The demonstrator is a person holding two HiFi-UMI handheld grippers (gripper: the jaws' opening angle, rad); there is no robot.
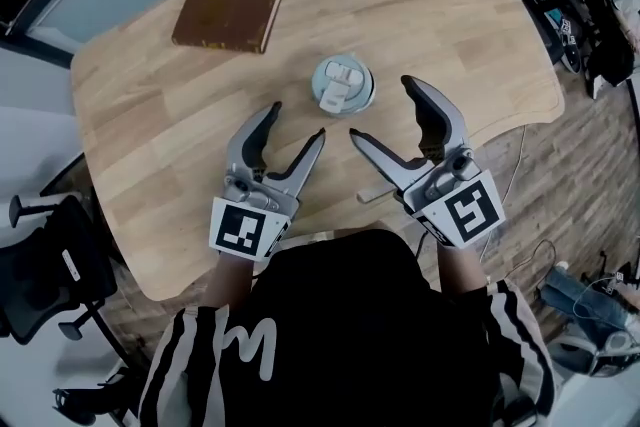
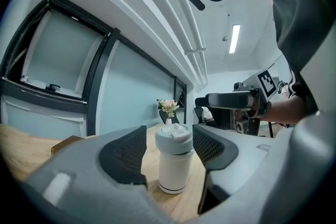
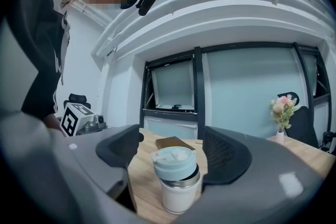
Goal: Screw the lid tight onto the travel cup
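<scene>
travel cup (image 1: 343, 85) stands upright on the wooden tabletop (image 1: 150, 115), pale blue lid (image 3: 175, 161) on top; a band of bare metal shows under the lid in the right gripper view. left claw (image 1: 297, 120) sits just short of the cup, to its left, jaws apart, holding nothing. right claw (image 1: 381, 107) sits just right of the cup, also open and empty. neither touches the cup. brown book (image 1: 226, 16) lies beyond the cup, leftward.

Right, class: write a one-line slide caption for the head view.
Left gripper and right gripper, both open, face a lidded cup on a table; book behind.
</scene>
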